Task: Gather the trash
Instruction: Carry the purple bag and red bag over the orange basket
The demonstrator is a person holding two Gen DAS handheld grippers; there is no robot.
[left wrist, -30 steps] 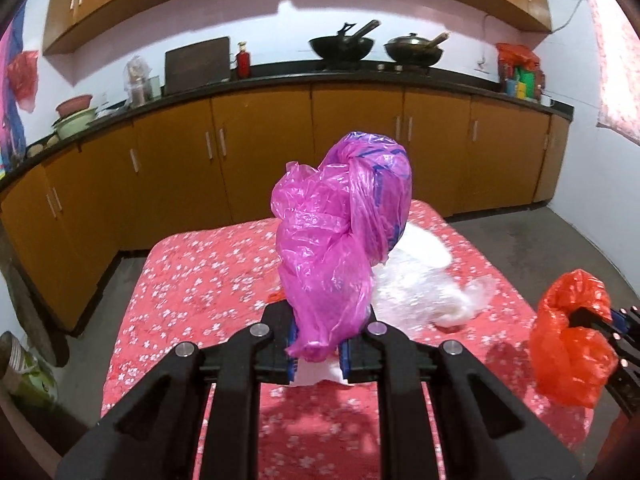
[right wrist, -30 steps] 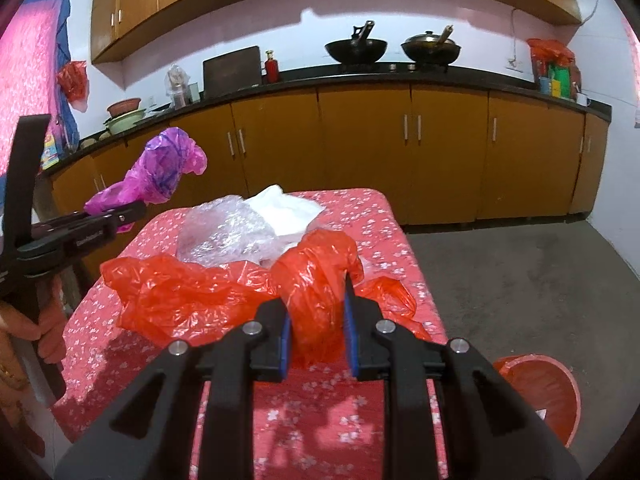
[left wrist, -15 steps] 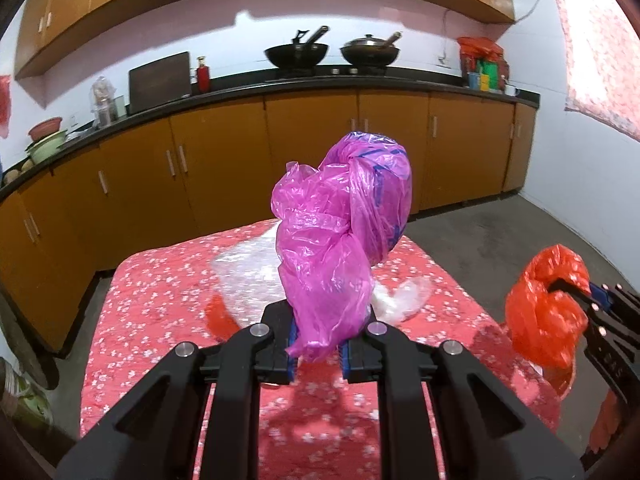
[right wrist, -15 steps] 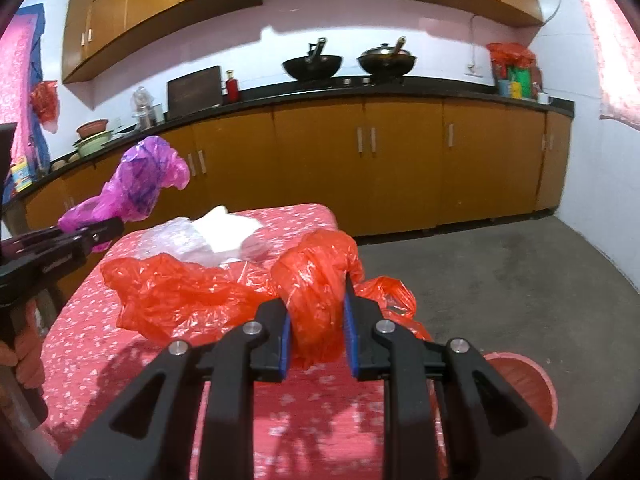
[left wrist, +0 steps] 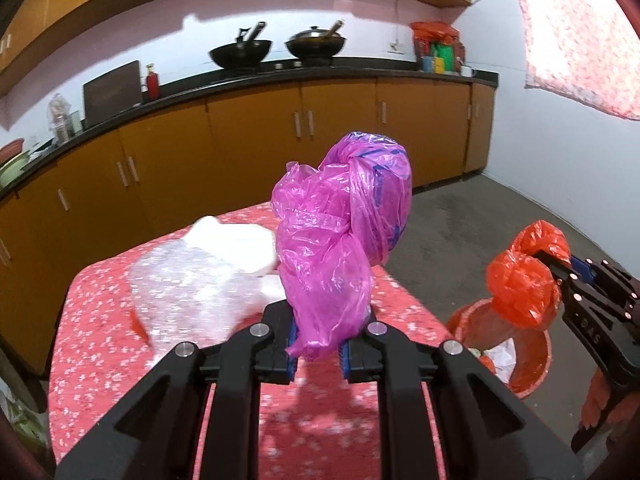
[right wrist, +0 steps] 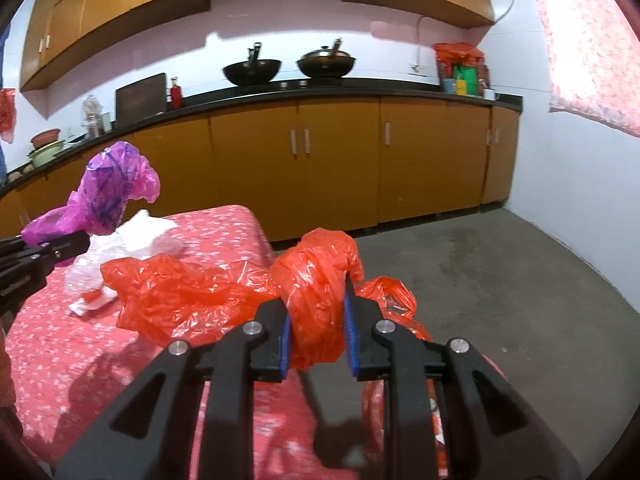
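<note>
- Left gripper [left wrist: 316,350]: black linkage arms reaching forward from the bottom of the left wrist view, blue-padded fingers [left wrist: 291,344] pressed in on a bunched magenta plastic bag [left wrist: 340,240], gripped at its lower end.
- Seen from the right wrist view at the left edge, pointing rightward, roughly level, held above the table.
- Right gripper [right wrist: 316,340]: blue pads [right wrist: 285,340] clamped on a crumpled orange plastic bag [right wrist: 316,280], held aloft.
- Seen from the left wrist view at the right edge, pointing leftward and slightly upward, well apart from the left gripper.
- Holding hand partly visible below the right gripper in the left wrist view, blurred.
</note>
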